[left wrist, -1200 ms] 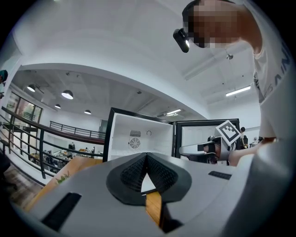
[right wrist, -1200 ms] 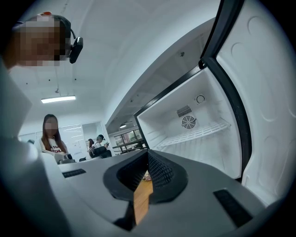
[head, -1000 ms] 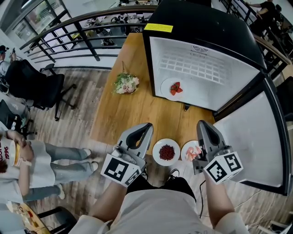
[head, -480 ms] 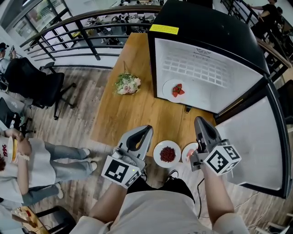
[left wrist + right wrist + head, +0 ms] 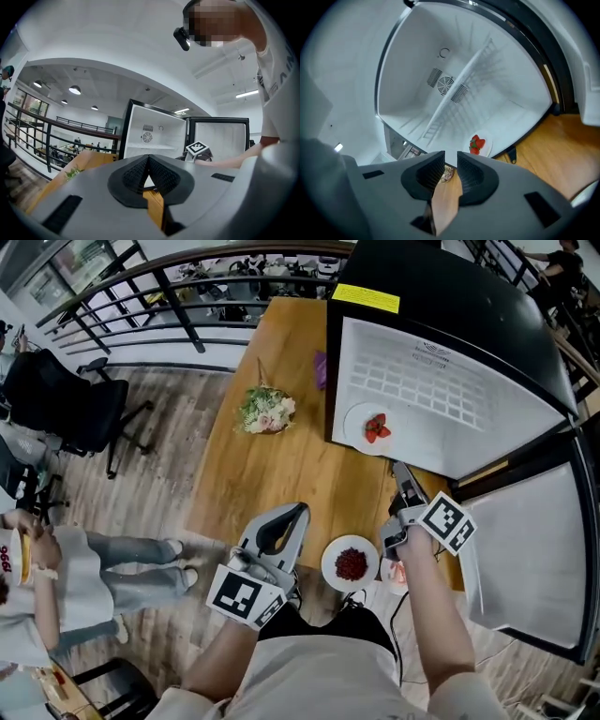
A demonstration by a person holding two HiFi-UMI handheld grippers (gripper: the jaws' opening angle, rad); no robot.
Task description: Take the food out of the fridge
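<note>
The plate of strawberries [image 5: 374, 428] lies on the white bottom of the open fridge [image 5: 450, 296], close to its front edge. The fridge stands on the wooden surface [image 5: 272, 474]. Only the right gripper view looks deep inside, where a wire shelf [image 5: 473, 65] and a round fan [image 5: 445, 84] on the back wall are seen. Only the head view shows the near edge of the surface. There a plate of dark red berries [image 5: 351, 563] stands just beside a plate with pink food [image 5: 395, 572], which the right forearm partly hides. A bunch of flowers [image 5: 265, 411] lies farther out, left of the fridge, and the door [image 5: 525, 540] is swung wide to the right. Around the surface are a plank floor [image 5: 141, 502], a black railing [image 5: 169, 287] and an office chair [image 5: 66, 409]. The right gripper [image 5: 398, 472] is stretched forward over the surface, just short of the fridge opening; its jaws are a narrow gap apart with nothing between them. The left gripper [image 5: 300, 510] is held back near the body, jaws pressed together and empty.
</note>
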